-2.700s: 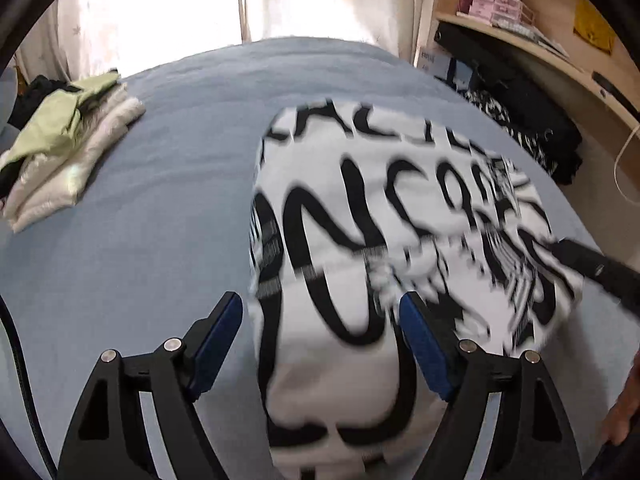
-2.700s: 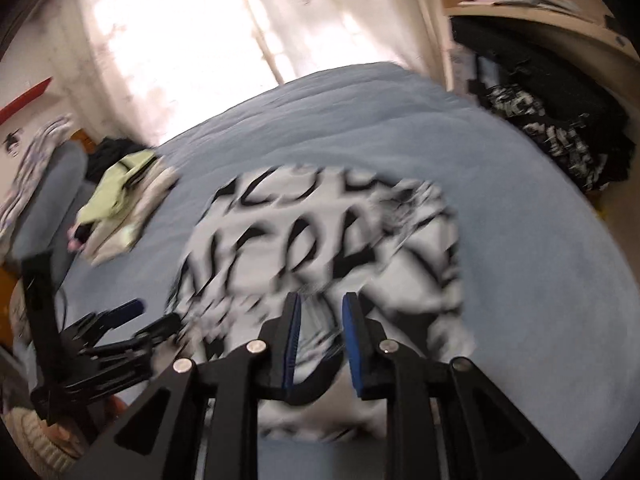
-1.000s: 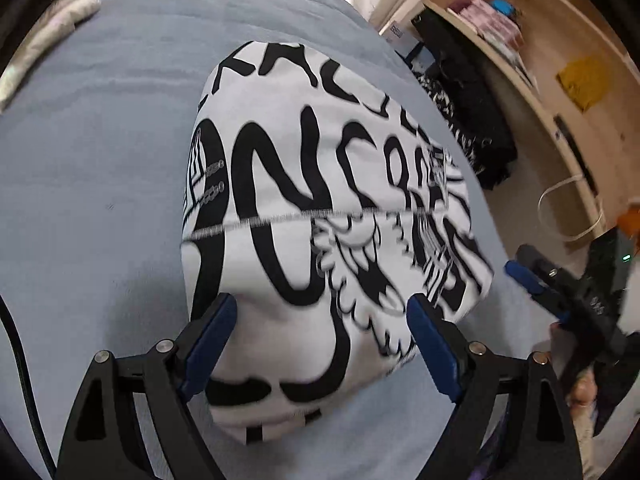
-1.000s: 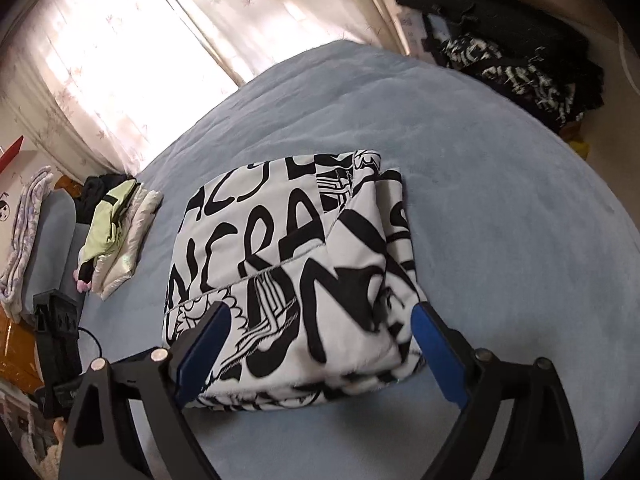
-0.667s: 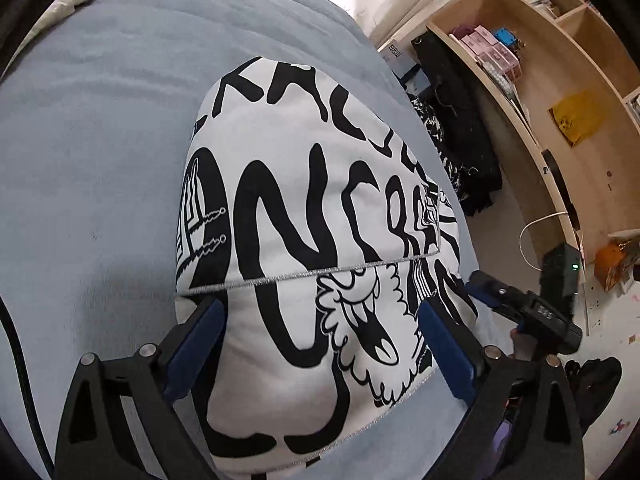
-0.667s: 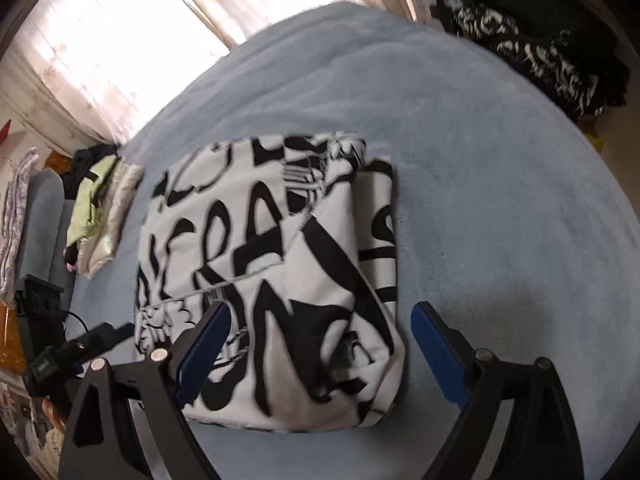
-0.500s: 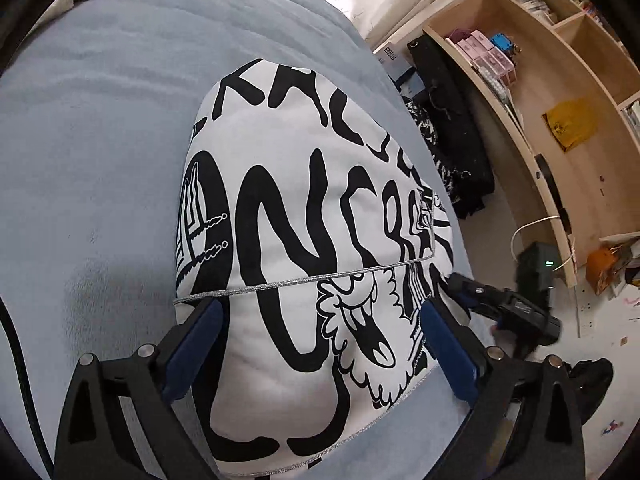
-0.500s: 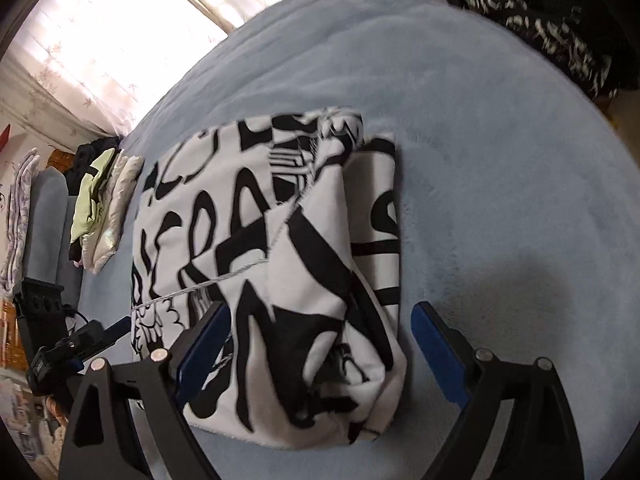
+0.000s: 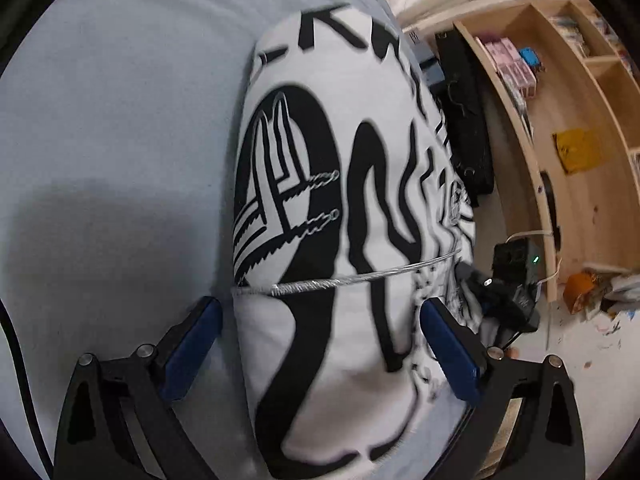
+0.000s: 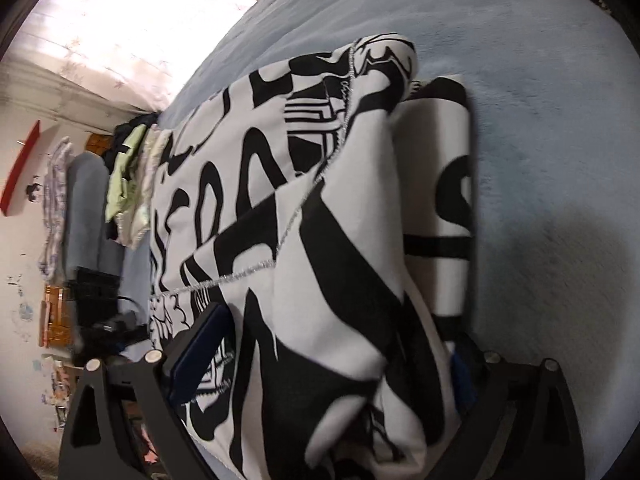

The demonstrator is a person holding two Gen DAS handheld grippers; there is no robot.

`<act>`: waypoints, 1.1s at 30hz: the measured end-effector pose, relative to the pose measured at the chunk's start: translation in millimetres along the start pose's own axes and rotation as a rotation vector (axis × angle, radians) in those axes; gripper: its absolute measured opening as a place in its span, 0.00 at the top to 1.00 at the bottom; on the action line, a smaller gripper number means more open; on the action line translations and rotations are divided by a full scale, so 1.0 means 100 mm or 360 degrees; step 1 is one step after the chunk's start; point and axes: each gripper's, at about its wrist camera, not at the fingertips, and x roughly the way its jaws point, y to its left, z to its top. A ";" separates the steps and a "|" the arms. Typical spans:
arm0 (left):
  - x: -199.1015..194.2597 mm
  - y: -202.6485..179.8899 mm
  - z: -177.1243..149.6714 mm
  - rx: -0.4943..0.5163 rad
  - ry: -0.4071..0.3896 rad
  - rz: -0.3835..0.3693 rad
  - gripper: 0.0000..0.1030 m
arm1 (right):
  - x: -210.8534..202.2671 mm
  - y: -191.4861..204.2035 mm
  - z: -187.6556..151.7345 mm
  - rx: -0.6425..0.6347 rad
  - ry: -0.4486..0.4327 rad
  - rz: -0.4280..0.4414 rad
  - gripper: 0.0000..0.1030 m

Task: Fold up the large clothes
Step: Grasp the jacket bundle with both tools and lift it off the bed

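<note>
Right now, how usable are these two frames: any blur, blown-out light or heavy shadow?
Left wrist view: garment print smeared toward its right edge, a soft shadow on the bedcover. Right wrist view: window curtain blown out, garment's near folds blurred, dark shadow on the bedcover at right.

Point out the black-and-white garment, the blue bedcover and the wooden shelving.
black-and-white garment [image 9: 320, 208]: left wrist view, on its printed top face.
blue bedcover [image 10: 540, 100]: right wrist view, bare stretch beside the garment.
wooden shelving [image 9: 568, 92]: left wrist view, on its back panel.
</note>
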 end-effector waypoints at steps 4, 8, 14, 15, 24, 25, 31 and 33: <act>0.23 -0.19 0.00 0.0196 -0.0038 0.0093 0.01 | 0.05 -0.08 0.04 0.0003 -0.0002 0.0043 0.05; 0.40 -0.36 0.07 0.0248 -0.0047 0.0194 0.01 | 0.03 -0.19 0.07 0.0042 -0.0041 0.0083 0.05; 0.42 -0.52 0.08 0.0270 -0.0080 0.0339 0.07 | 0.00 -0.09 0.03 -0.0074 -0.0157 -0.0087 0.23; 0.42 -0.58 0.07 0.0310 -0.0089 0.0392 0.11 | -0.01 -0.06 0.02 -0.0088 -0.0168 -0.0106 0.29; 0.19 -1.19 -0.05 0.0622 -0.0247 0.0615 0.41 | -0.35 0.90 -0.21 -0.0511 -0.0372 -0.0316 0.69; 0.13 -1.21 -0.07 0.0631 -0.0258 0.0624 0.42 | -0.37 1.01 -0.24 -0.0543 -0.0384 -0.0312 0.69; -0.53 -1.26 -0.08 0.0646 -0.0376 0.0674 0.44 | -0.30 1.84 -0.41 -0.0751 -0.0420 -0.0275 0.70; -0.88 -1.22 -0.05 0.0643 -0.0431 0.0694 0.44 | -0.30 2.09 -0.42 -0.0759 -0.0450 -0.0199 0.70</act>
